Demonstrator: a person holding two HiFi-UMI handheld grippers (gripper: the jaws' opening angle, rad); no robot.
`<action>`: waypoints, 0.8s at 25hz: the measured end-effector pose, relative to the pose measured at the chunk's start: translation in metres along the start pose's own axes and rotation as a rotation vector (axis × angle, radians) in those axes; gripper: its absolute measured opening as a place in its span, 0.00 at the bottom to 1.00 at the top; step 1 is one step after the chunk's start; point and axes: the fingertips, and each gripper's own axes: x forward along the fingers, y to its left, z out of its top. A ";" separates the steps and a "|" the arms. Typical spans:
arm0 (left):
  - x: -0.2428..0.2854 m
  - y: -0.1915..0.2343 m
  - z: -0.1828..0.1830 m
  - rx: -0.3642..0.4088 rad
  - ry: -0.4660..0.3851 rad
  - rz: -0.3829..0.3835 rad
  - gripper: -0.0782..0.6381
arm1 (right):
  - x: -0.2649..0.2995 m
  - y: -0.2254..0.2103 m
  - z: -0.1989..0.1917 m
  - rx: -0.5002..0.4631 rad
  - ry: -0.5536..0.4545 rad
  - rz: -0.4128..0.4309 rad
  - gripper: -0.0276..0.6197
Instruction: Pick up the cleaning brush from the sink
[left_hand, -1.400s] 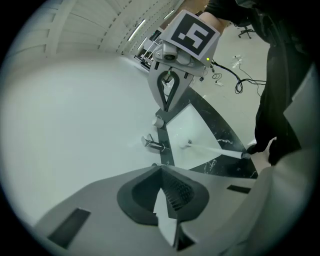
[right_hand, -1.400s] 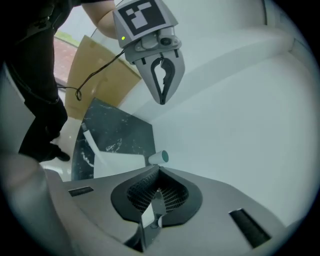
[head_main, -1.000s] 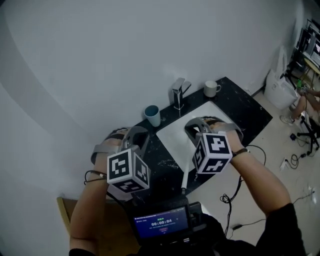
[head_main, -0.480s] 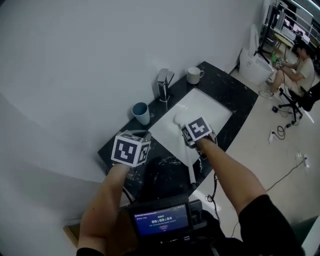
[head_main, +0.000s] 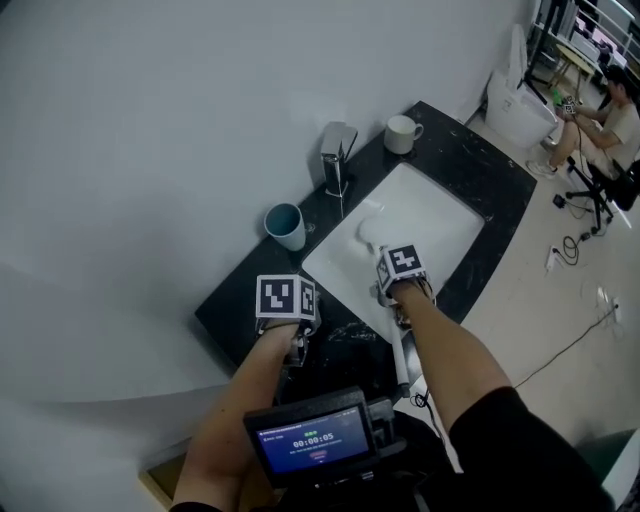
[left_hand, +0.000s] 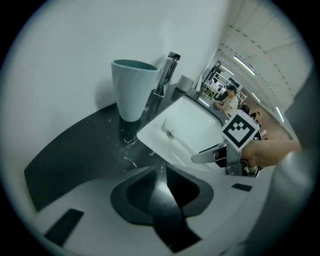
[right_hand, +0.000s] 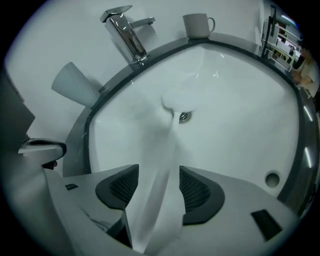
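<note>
The white cleaning brush (head_main: 368, 232) lies in the white sink (head_main: 445, 225), head near the drain, its long handle running back over the front rim. My right gripper (head_main: 385, 293) hangs low over the sink's near end. In the right gripper view its jaws are opening and the brush handle (right_hand: 162, 160) passes between the pads (right_hand: 196, 189) with a gap on each side. My left gripper (head_main: 293, 340) points down at the black counter (left_hand: 85, 145) left of the sink, jaws shut (left_hand: 164, 182) with nothing in them.
A chrome faucet (head_main: 336, 155) stands behind the sink, with a teal cup (head_main: 286, 226) to its left and a white mug (head_main: 402, 133) to its right. The wall is close behind. A seated person (head_main: 610, 110) and floor cables lie far right.
Both grippers have come down from in front of my head. The right one now sits over the brush handle in the sink, the left over the counter. Both marker cubes have rolled.
</note>
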 end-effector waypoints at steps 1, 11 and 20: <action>0.004 0.003 0.000 0.010 0.011 0.006 0.24 | 0.006 -0.001 -0.001 0.006 0.023 -0.010 0.43; 0.007 0.007 0.001 0.014 -0.003 -0.022 0.23 | 0.026 -0.008 -0.009 0.119 0.091 -0.095 0.17; -0.053 -0.020 0.010 -0.002 -0.195 -0.073 0.20 | -0.030 0.005 -0.017 0.113 -0.005 -0.059 0.15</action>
